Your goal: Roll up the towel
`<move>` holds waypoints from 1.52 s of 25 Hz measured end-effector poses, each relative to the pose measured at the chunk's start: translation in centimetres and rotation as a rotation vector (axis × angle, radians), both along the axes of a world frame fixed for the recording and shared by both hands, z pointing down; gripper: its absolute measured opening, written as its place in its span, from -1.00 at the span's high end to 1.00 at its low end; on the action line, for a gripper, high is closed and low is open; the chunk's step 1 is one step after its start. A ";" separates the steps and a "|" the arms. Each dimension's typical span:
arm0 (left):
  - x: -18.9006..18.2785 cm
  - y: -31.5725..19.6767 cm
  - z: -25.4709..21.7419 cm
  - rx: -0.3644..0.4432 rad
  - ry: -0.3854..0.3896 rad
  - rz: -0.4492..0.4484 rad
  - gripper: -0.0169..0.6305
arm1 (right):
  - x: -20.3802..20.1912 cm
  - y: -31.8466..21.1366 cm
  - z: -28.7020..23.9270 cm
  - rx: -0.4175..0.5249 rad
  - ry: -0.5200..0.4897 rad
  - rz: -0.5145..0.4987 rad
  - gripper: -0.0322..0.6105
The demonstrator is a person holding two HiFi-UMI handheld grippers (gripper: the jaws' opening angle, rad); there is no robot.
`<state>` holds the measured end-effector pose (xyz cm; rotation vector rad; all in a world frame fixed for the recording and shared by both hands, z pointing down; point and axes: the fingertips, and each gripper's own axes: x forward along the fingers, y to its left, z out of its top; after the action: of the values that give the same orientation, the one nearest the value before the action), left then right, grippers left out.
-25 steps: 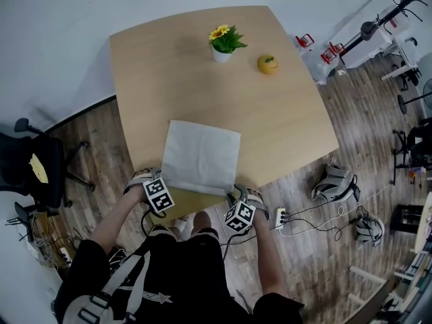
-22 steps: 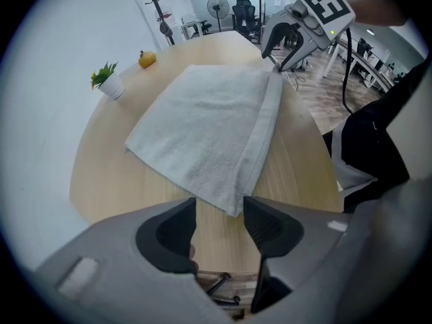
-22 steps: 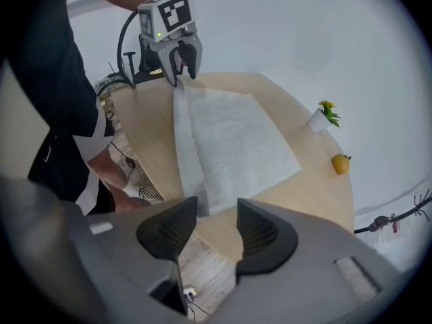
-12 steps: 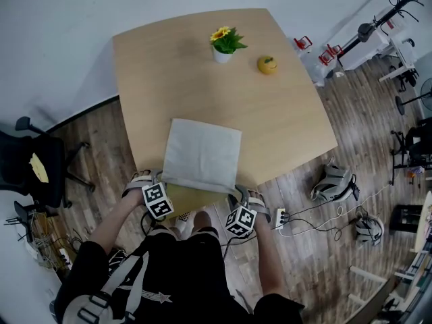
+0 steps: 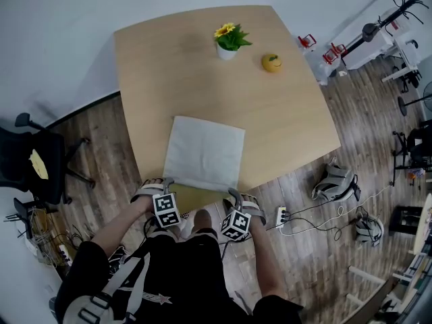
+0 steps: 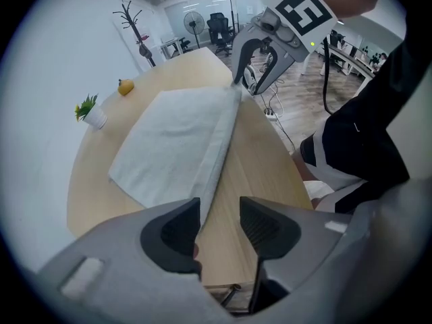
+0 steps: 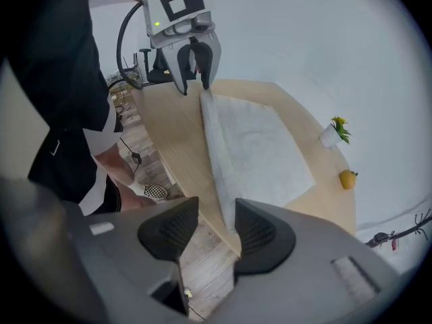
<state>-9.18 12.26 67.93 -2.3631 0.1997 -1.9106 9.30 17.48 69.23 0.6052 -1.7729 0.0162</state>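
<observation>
Pale grey cloth towel [image 5: 204,152], flat at the near edge of the light wooden table [image 5: 175,66]: one narrow turn made, most unrolled; my left gripper [image 6: 219,218] and right gripper [image 7: 216,218], jaws just narrowed yet apart, pinch nothing at its corners.

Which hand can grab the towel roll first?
Left, probably. Both jaws have just been closing, gripping nothing. The left gripper has the towel edge at its jaws; the right gripper frames mostly floor.

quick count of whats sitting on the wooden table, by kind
grey cloth towel: 1
potted plant with a yellow flower in a white pot: 1
small round yellow fruit: 1
total: 3
</observation>
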 end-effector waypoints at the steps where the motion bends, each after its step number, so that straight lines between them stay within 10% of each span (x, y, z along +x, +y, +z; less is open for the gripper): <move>1: -0.1 0.0 0.4 -0.007 -0.008 0.003 0.33 | 0.0 -0.1 0.2 -0.005 0.002 -0.002 0.37; 23: 0.0 -1.7 2.9 -0.177 -0.118 0.045 0.53 | 0.4 -1.2 1.7 -0.288 -0.081 0.003 0.50; 38: 0.0 -3.0 2.8 -0.086 -0.137 0.043 0.81 | 1.1 -2.0 1.9 -0.162 -0.005 -0.095 0.79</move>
<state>-9.19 9.27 70.74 -2.2556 0.0564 -2.0912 10.39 15.51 71.15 0.4046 -1.7840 0.0950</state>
